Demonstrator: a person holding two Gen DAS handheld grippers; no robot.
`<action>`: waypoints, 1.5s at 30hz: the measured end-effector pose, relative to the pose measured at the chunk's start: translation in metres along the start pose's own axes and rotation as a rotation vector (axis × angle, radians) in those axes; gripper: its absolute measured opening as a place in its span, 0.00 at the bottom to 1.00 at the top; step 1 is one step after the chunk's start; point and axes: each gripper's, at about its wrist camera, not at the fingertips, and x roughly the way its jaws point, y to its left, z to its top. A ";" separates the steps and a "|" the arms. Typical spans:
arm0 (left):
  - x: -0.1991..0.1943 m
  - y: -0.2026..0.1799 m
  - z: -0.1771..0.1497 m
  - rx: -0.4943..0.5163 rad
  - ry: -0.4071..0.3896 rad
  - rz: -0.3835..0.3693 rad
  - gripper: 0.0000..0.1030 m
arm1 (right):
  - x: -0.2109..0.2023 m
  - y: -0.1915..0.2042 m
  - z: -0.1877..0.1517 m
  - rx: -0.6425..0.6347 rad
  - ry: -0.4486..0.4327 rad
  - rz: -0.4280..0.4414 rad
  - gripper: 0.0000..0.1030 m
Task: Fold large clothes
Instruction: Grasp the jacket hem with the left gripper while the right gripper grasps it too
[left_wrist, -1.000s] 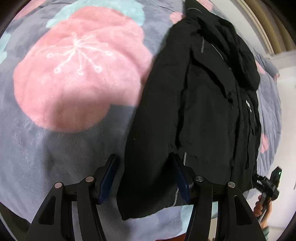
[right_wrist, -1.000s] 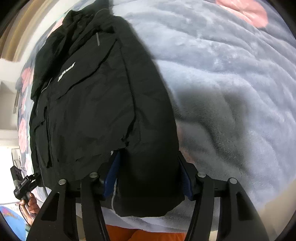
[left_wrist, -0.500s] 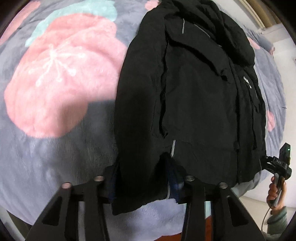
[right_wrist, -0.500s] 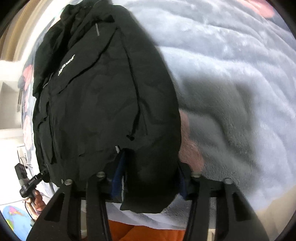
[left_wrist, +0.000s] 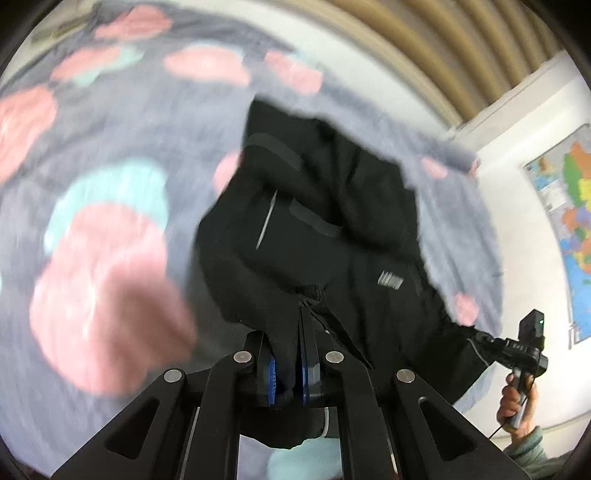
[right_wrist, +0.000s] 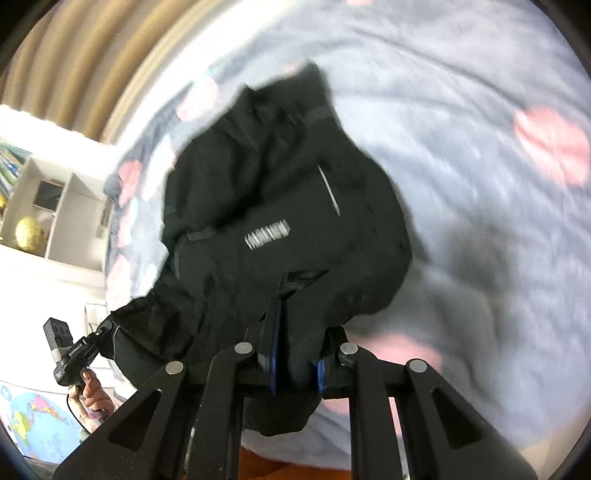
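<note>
A large black jacket (left_wrist: 332, 236) lies on a grey blanket with pink flowers (left_wrist: 103, 273). My left gripper (left_wrist: 287, 365) is shut on the jacket's near hem and holds it lifted, so the lower part bows up toward the collar. My right gripper (right_wrist: 295, 365) is shut on the hem at the jacket's (right_wrist: 280, 221) other corner, also lifted. Each gripper shows in the other's view, at the right (left_wrist: 524, 350) and at the left (right_wrist: 70, 354). Both views are motion-blurred.
The blanket (right_wrist: 480, 184) covers a bed. A wooden headboard (left_wrist: 424, 55) runs along the far side. A wall map (left_wrist: 569, 206) hangs at the right. A white shelf (right_wrist: 48, 221) and a globe (right_wrist: 33, 417) stand at the left.
Both grippers closed on the jacket's near hem, then lifted it off the blanket and carried it toward the collar. The jacket's lower half has risen and bunched.
</note>
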 end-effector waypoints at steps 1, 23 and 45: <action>-0.002 -0.006 0.008 0.011 -0.018 -0.002 0.09 | -0.005 0.005 0.011 -0.016 -0.017 0.005 0.18; 0.168 0.022 0.253 -0.124 -0.024 0.157 0.13 | 0.137 0.020 0.277 0.049 -0.021 -0.076 0.24; 0.154 0.044 0.267 0.035 0.115 -0.069 0.27 | 0.099 0.002 0.297 0.109 -0.056 0.004 0.61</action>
